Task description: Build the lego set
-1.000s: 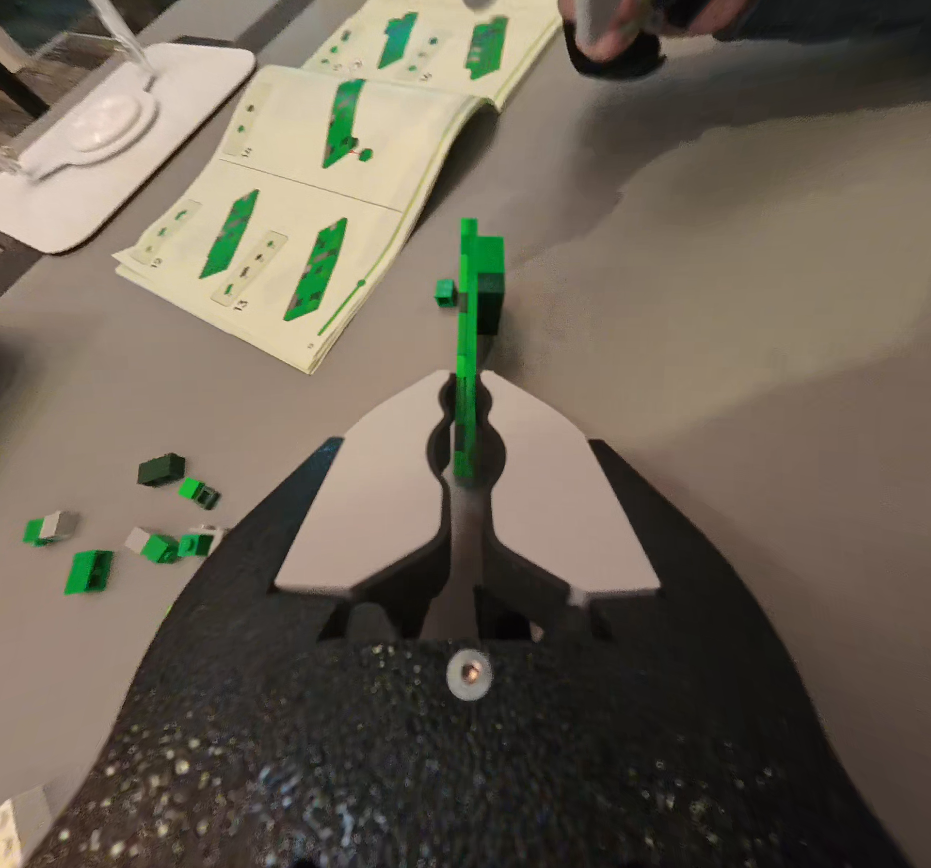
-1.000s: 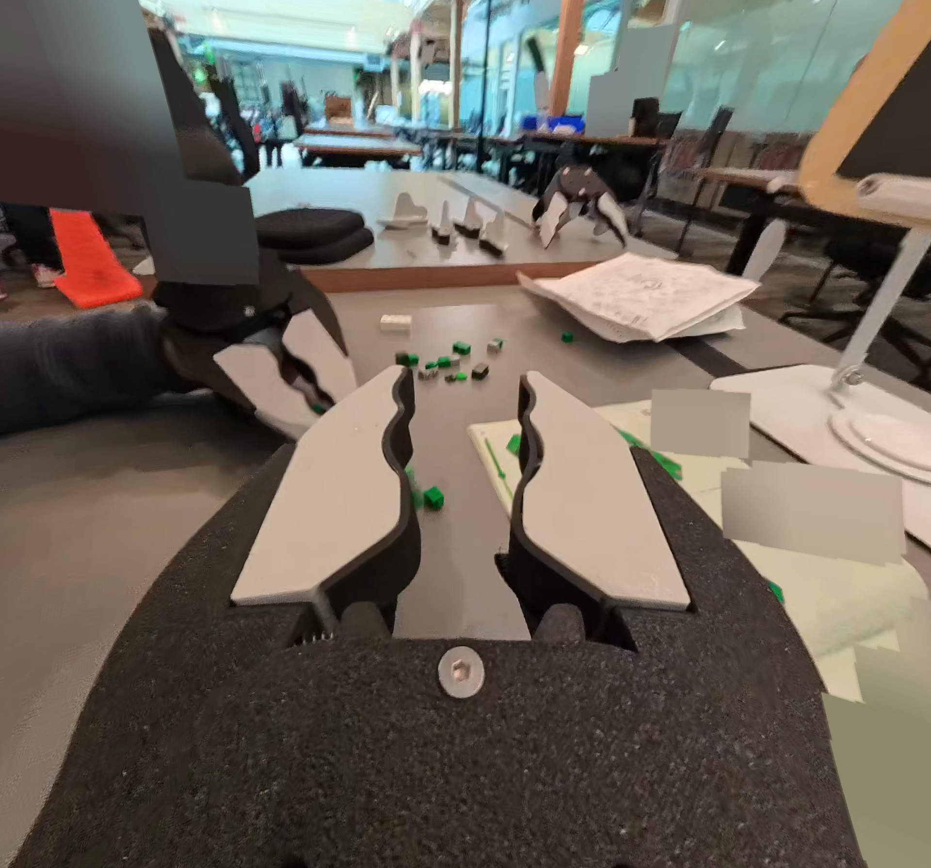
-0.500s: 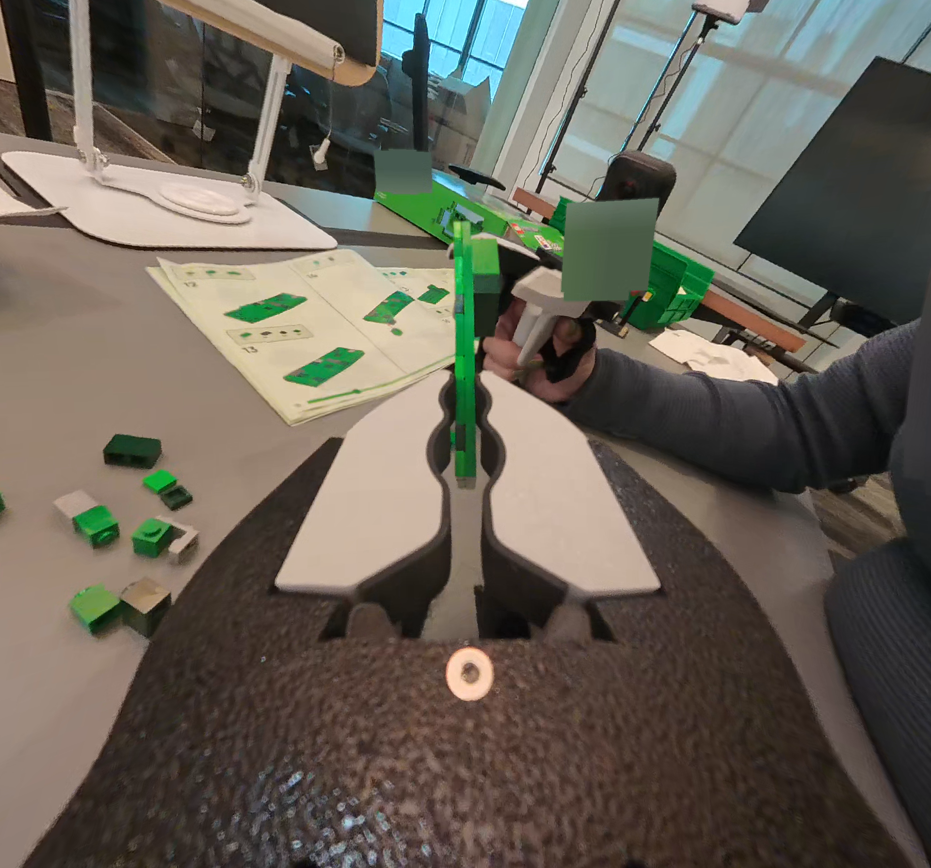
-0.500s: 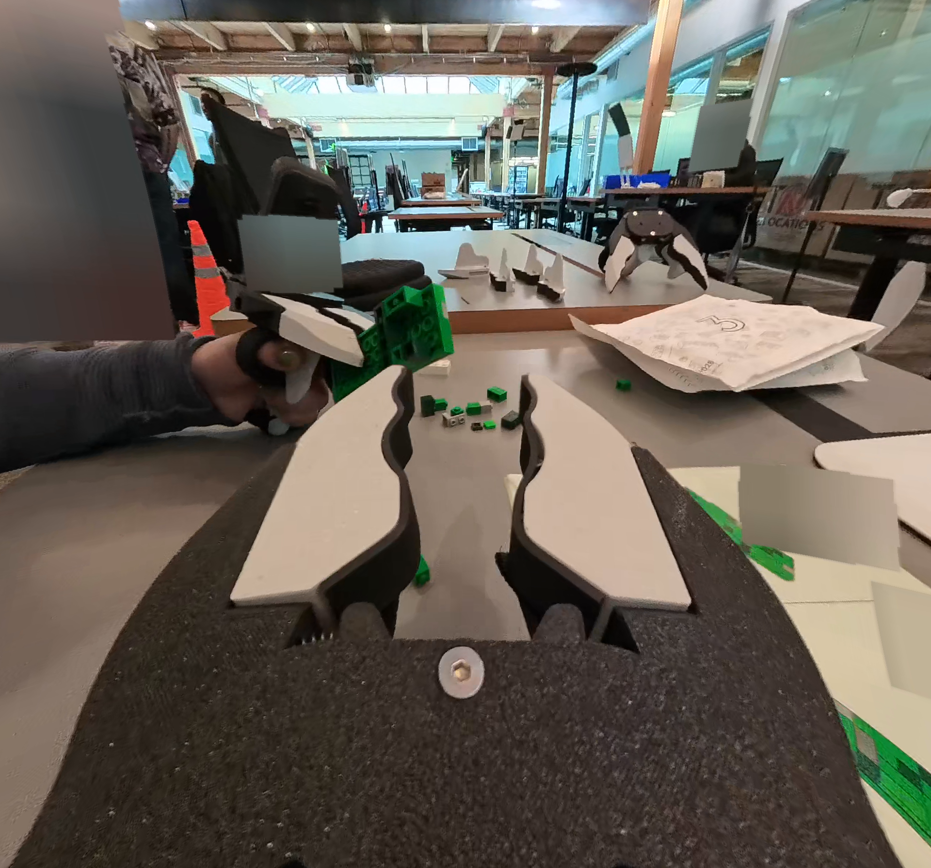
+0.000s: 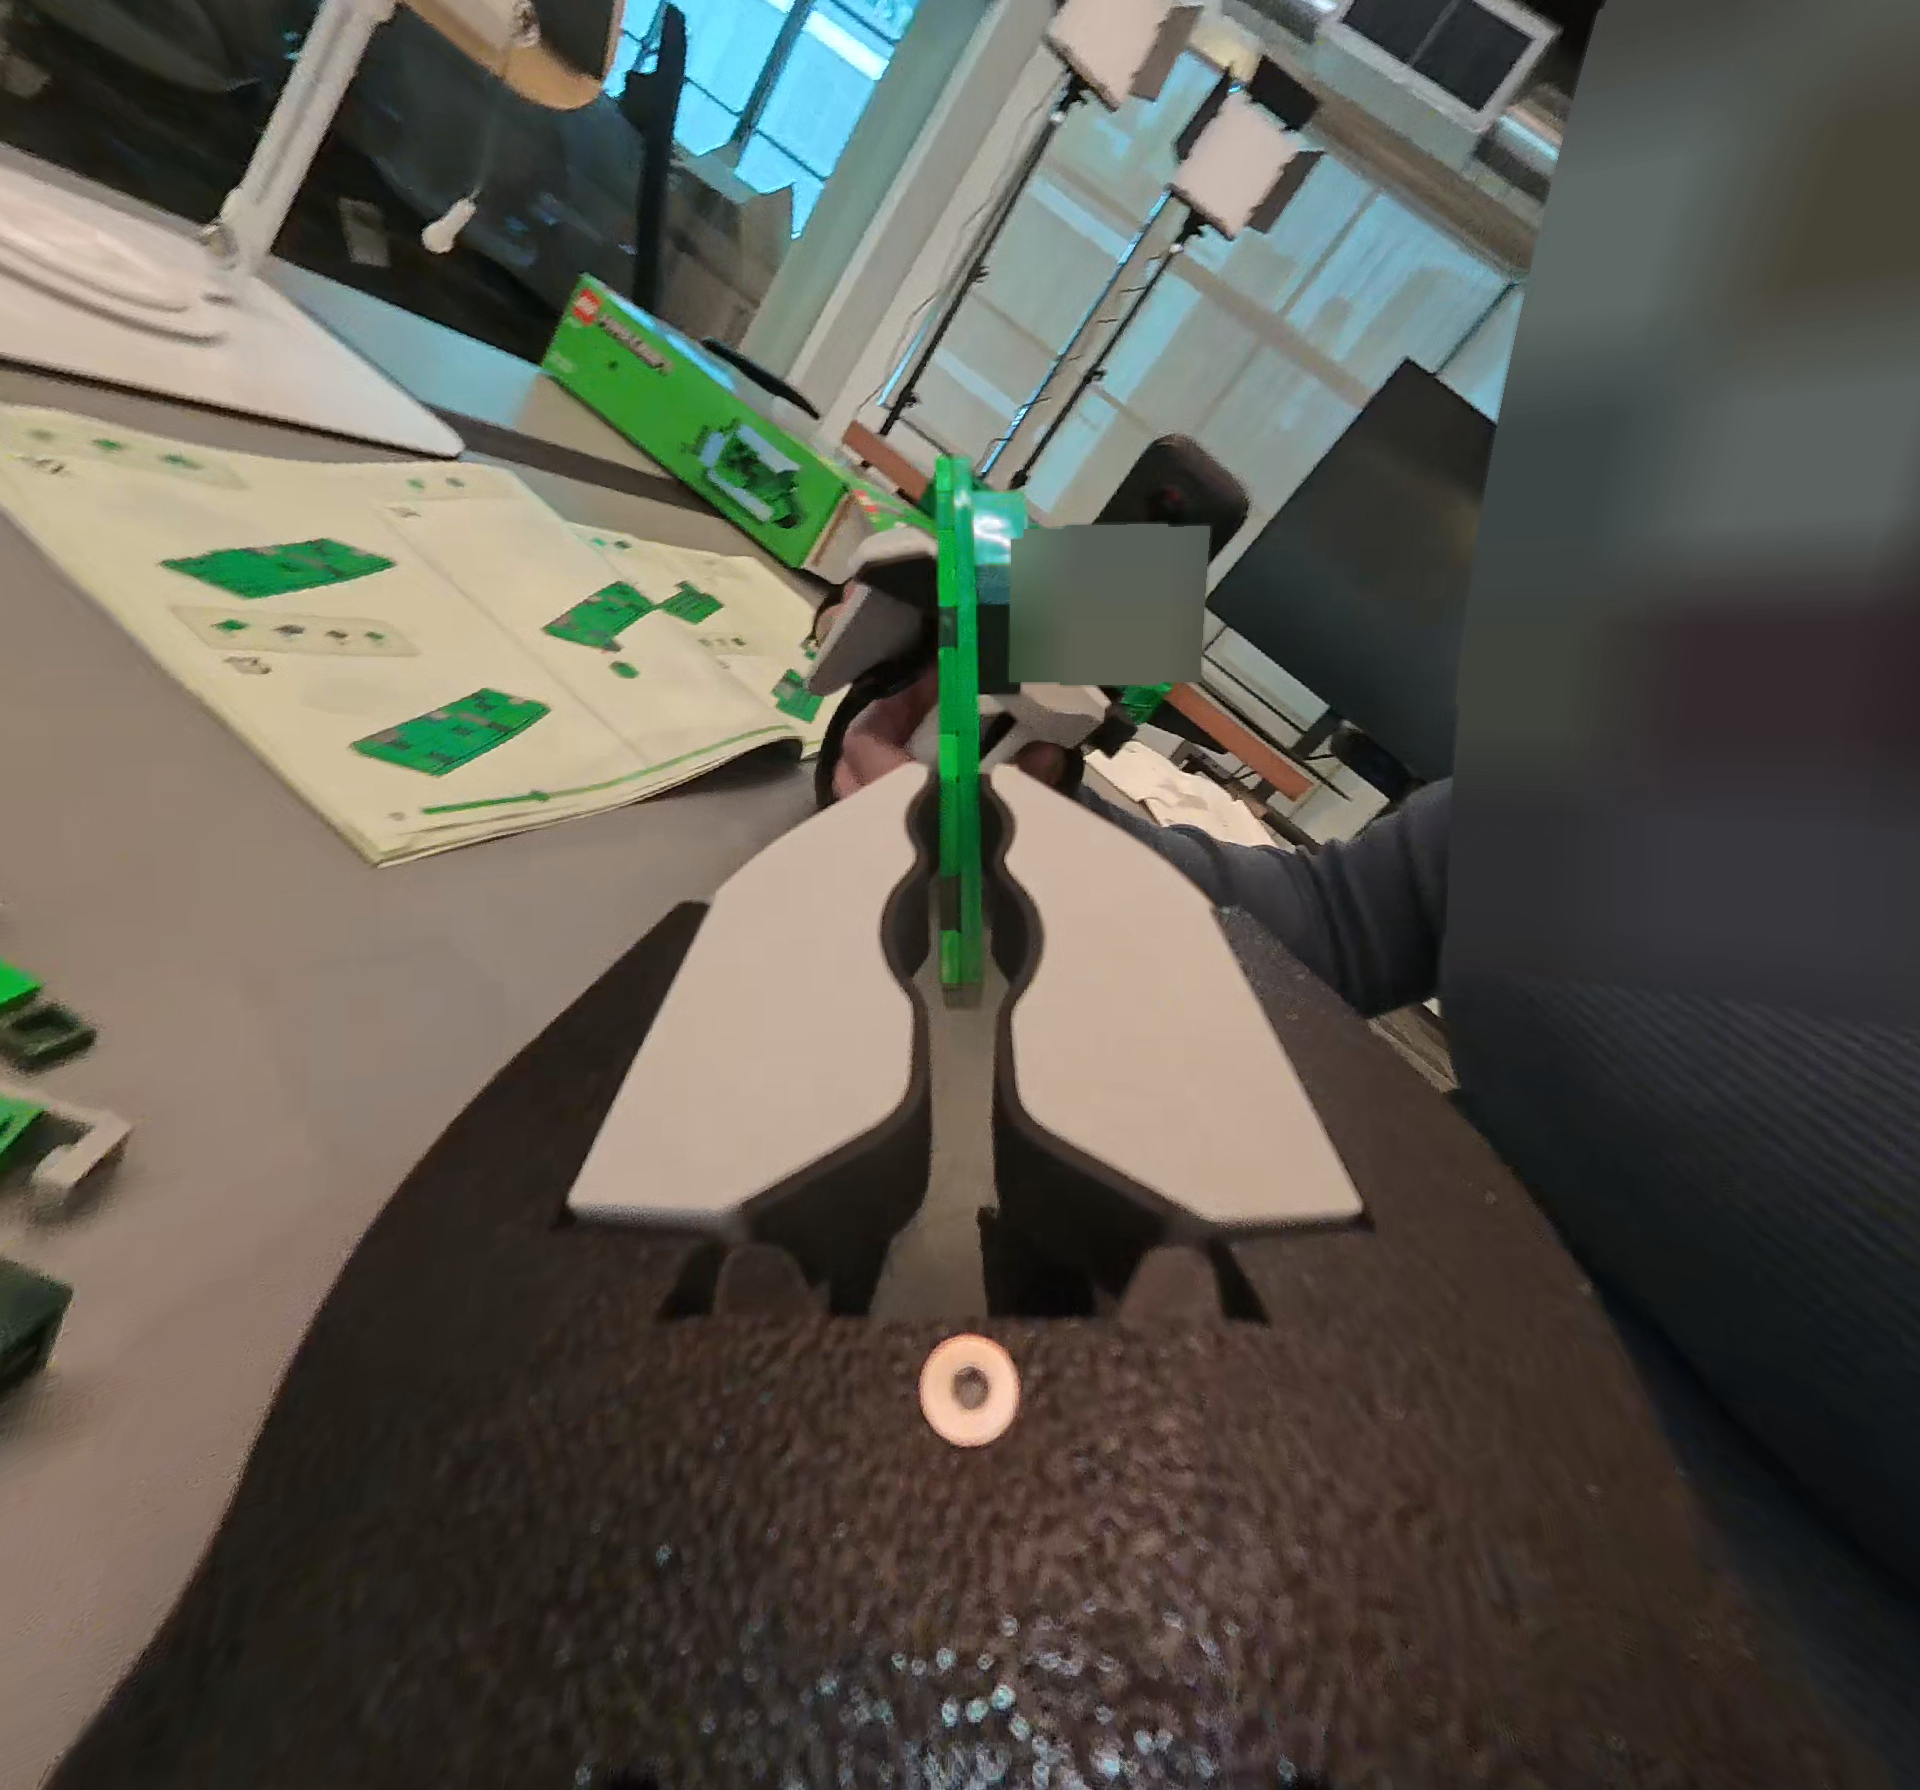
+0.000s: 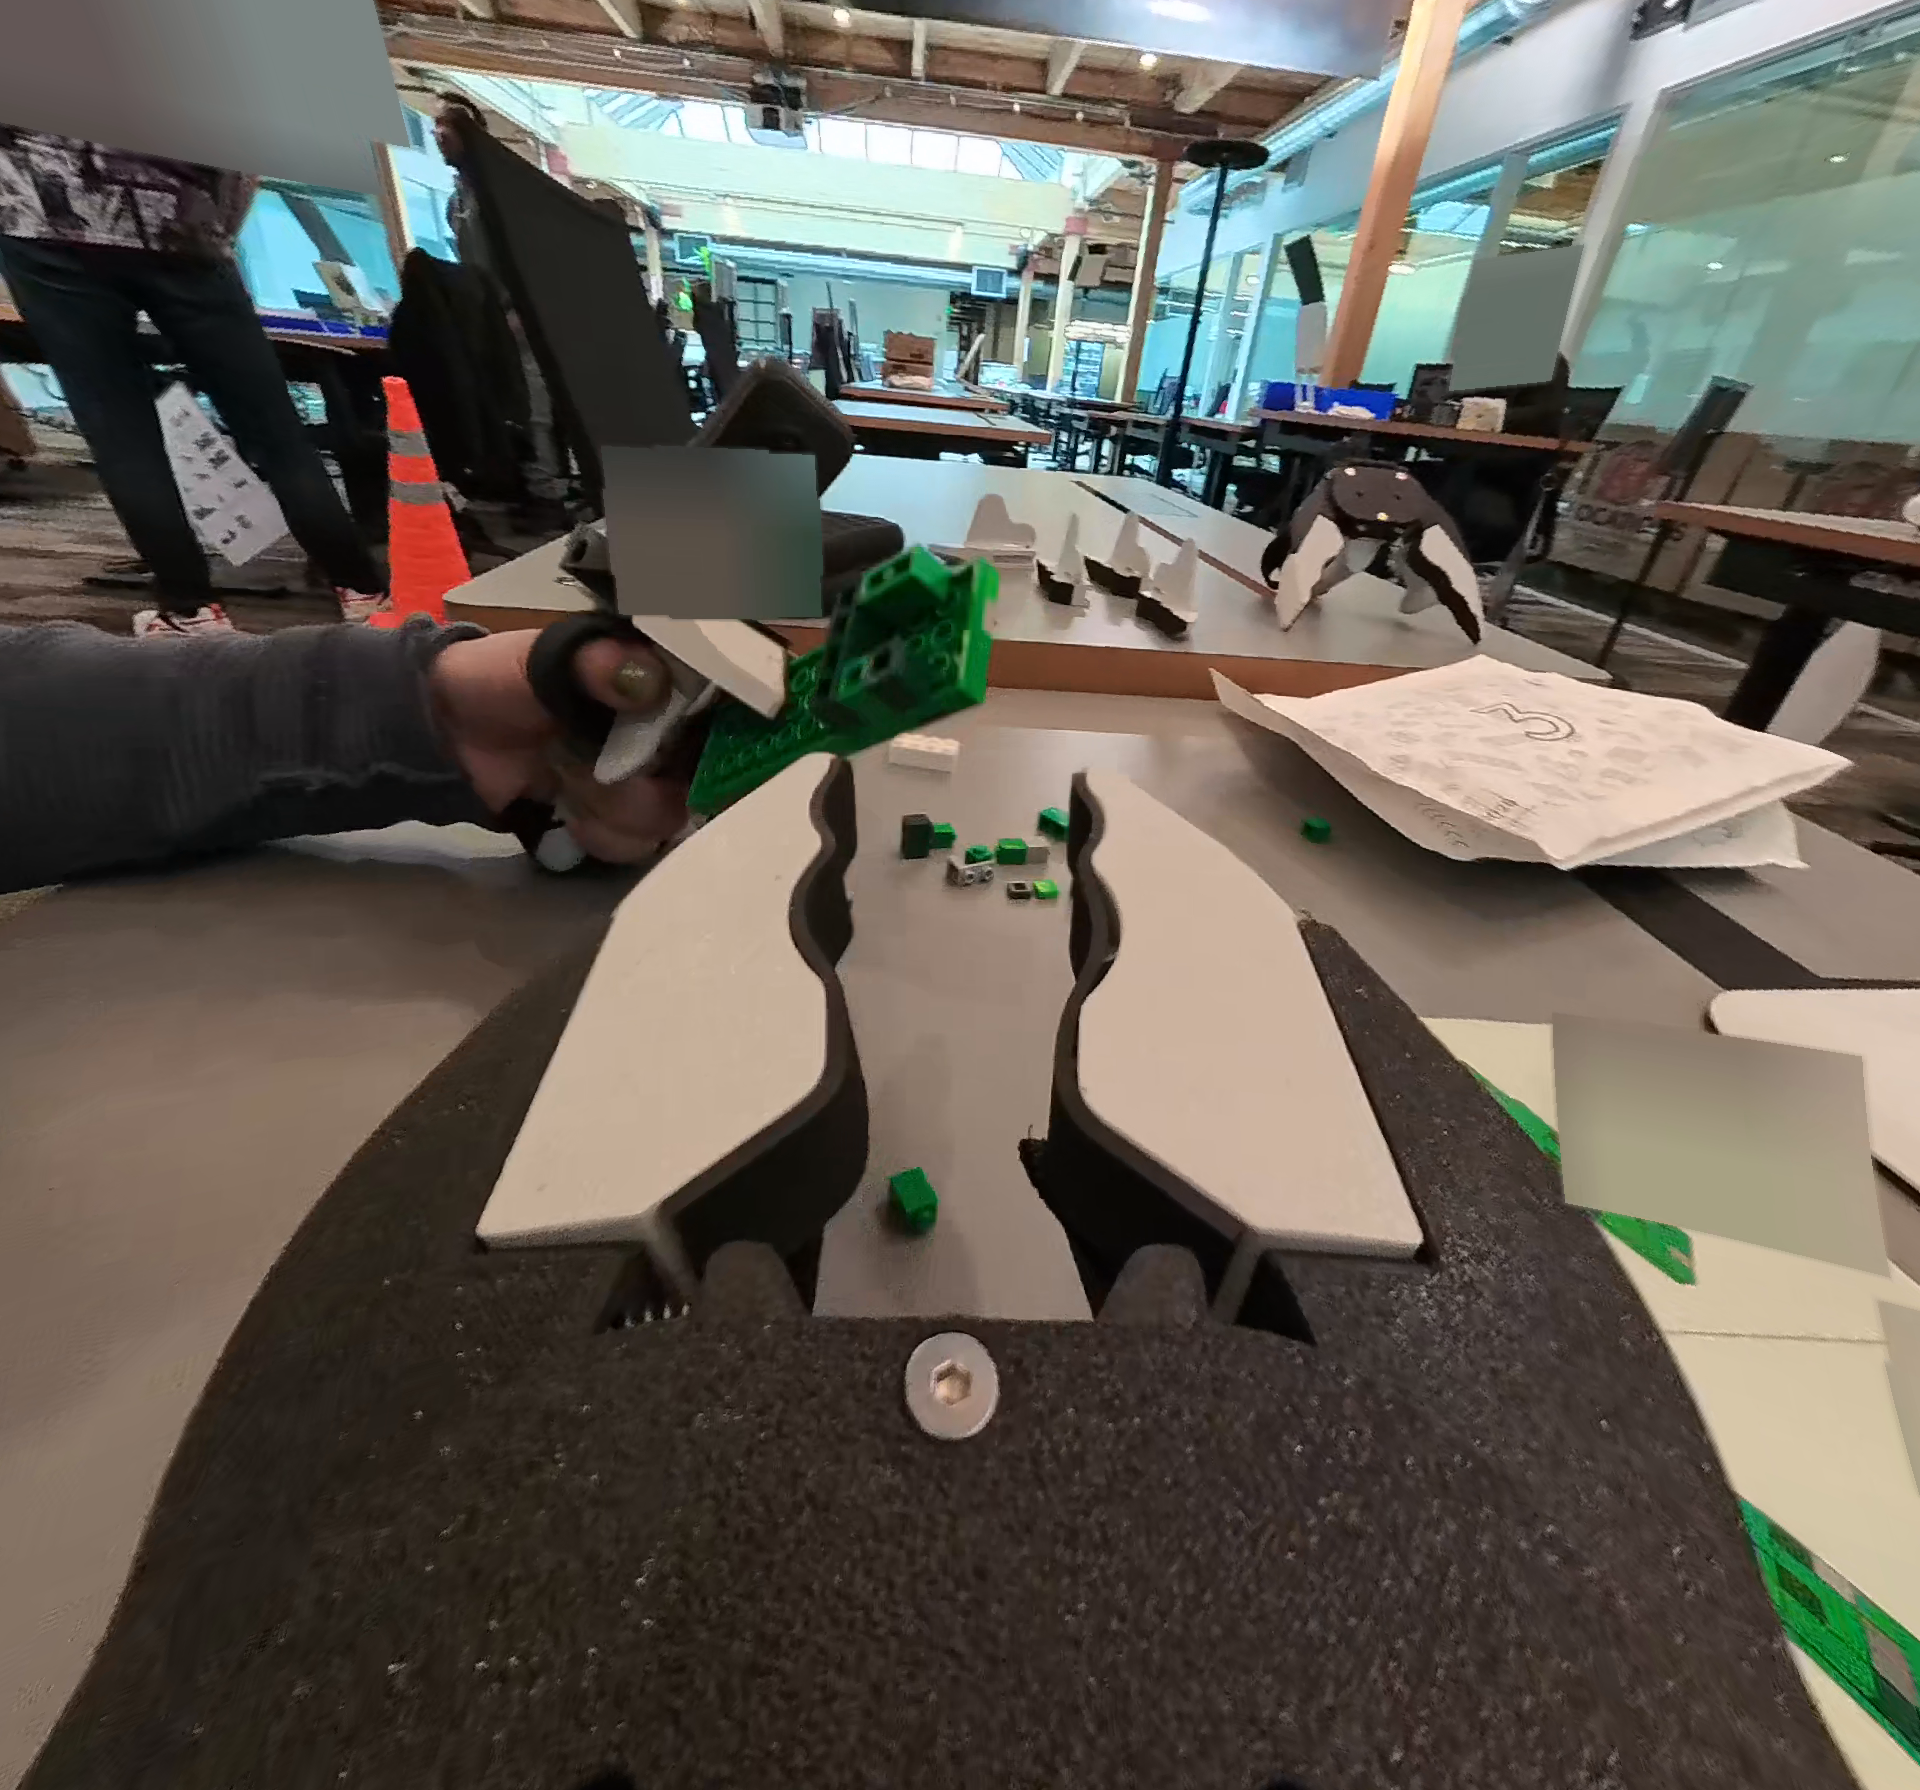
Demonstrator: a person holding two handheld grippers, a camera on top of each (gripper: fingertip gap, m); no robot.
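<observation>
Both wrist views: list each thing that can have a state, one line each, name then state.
left gripper: shut on the green plate assembly, held off the table.
green plate assembly: gripped by one end, edge-on to the camera, bricks stacked on one face.
right gripper: open, empty.
small green brick: loose on the table, between the right gripper's fingers.
instruction booklet: lying open.

Green lego plate assembly (image 5: 958, 722) edge-on, raised; loose bricks (image 6: 987, 852) on table

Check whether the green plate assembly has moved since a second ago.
Yes. The green plate assembly, clamped in the left gripper, rose off the table, above the loose bricks.
</observation>
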